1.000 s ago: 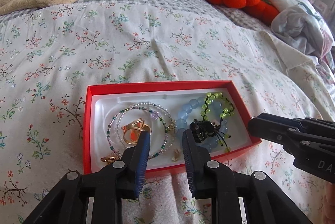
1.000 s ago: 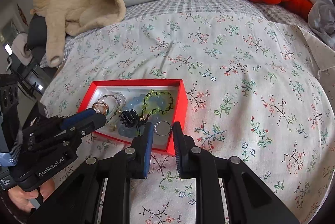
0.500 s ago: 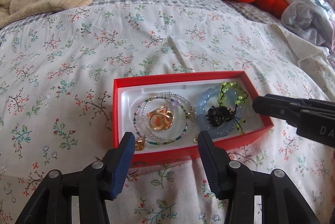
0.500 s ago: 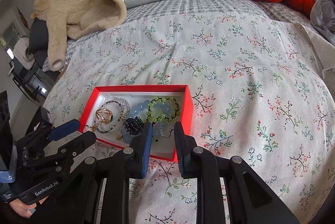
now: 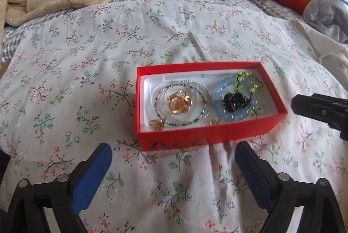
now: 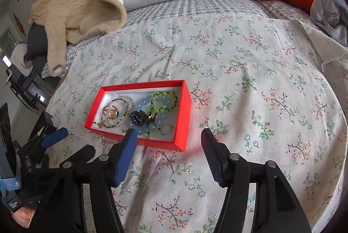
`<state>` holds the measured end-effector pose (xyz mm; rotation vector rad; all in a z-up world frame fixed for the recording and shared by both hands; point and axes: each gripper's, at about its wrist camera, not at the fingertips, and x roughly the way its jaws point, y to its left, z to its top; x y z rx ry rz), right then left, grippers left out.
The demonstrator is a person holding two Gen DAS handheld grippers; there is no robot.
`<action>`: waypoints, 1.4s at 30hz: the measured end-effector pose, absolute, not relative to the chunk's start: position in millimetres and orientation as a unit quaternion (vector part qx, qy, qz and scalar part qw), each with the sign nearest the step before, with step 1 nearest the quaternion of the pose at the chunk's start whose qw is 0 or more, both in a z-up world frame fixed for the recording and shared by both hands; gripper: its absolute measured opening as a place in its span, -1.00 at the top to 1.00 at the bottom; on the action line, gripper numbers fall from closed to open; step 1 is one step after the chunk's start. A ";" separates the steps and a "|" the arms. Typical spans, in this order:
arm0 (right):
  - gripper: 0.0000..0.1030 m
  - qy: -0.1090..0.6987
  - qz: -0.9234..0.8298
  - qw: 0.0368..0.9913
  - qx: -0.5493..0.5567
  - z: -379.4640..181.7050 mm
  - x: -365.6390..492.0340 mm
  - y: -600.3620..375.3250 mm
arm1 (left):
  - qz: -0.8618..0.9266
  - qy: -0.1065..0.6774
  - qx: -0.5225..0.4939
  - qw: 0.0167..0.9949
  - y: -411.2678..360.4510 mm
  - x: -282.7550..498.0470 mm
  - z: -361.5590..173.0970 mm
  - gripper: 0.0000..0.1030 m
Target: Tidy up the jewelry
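Bedspread [image 5: 152,22] is seen under the red box [image 5: 204,137], which lies just ahead of the left gripper [image 5: 174,159], long axis running across its 2 fingers. Both grippers' jaws are opening with nothing between them; the right gripper [image 6: 168,141] is set off the box's near corner. Bracelets [image 5: 235,100] and rings [image 5: 179,102] lie inside, and neither gripper is judged clearly nearer.

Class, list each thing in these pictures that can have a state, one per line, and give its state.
Red box: open, no lid on, jewelry inside.
Left gripper: jaws opening, nothing between them.
Right gripper: jaws opening, nothing held.
Blue bracelet: lying in the box.
Gold ring: lying inside the thin bead loops.
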<state>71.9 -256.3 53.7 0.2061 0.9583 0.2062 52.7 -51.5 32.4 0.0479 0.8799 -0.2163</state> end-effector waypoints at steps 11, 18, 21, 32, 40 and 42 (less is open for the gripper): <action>-0.72 0.468 0.045 0.880 0.064 46.3 6.9 -259.6 | -0.053 0.443 0.038 0.894 -39.8 7.1 28.6 -0.99; -0.80 0.480 0.036 0.875 0.046 38.0 -13.3 -250.2 | -0.052 0.460 0.035 0.886 -32.7 -11.5 21.8 -0.99; -0.80 0.475 0.030 0.879 0.040 40.5 -17.3 -244.9 | -0.044 0.463 0.034 0.885 -29.0 -15.9 19.4 -0.99; -0.80 0.485 0.031 0.874 0.023 33.5 -21.3 -221.0 | -0.021 0.466 0.029 0.884 -20.3 -18.6 14.2 -0.99; -0.80 0.482 0.030 0.876 0.018 35.9 -22.1 -215.2 | -0.006 0.466 0.012 0.885 -10.8 -21.0 12.8 -0.99; -0.80 0.478 0.022 0.878 0.008 34.9 -24.3 -213.1 | 0.001 0.464 0.008 0.886 -6.6 -22.5 11.8 -0.99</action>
